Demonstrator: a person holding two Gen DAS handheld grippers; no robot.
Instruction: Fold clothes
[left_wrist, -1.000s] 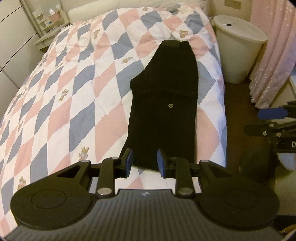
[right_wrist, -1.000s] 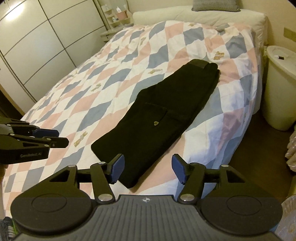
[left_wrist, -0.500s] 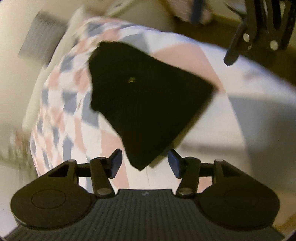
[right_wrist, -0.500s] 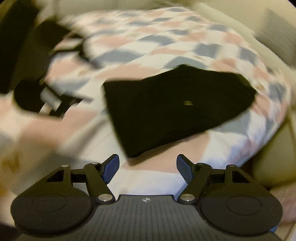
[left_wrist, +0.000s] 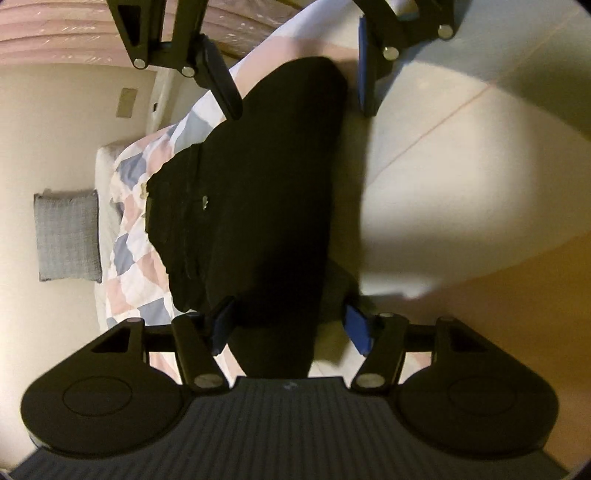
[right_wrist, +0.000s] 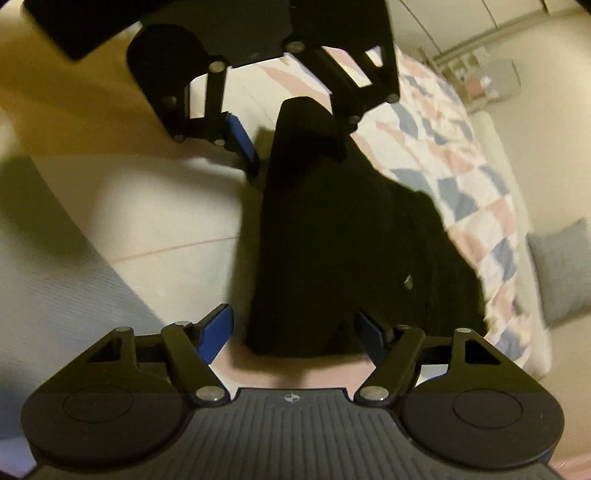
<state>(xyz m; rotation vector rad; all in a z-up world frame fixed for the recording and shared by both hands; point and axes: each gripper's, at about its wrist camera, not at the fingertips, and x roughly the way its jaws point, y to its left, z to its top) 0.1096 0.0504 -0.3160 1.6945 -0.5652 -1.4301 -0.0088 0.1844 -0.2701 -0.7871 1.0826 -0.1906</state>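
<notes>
Black trousers (left_wrist: 266, 203) lie folded lengthwise on a checked pink, blue and white bedspread (left_wrist: 133, 266). My left gripper (left_wrist: 289, 326) is open, its blue-padded fingers straddling one corner of the trousers' near end. Opposite it, my right gripper (left_wrist: 295, 81) is open around the other corner. In the right wrist view the right gripper (right_wrist: 293, 330) spans the edge of the trousers (right_wrist: 332, 240), and the left gripper (right_wrist: 295, 147) faces it from across the fabric. Neither jaw has closed on the cloth.
A grey pillow (left_wrist: 68, 236) leans on the wall at the head of the bed and shows again as the pillow (right_wrist: 557, 273). A pink curtain (left_wrist: 74, 33) hangs beyond the bed's side. A small shelf (right_wrist: 480, 77) stands past the bedspread (right_wrist: 461, 166).
Both grippers swung from looking along the bed to facing each other across the trousers' near end, and came down close to the fabric. The left jaws opened wider.
</notes>
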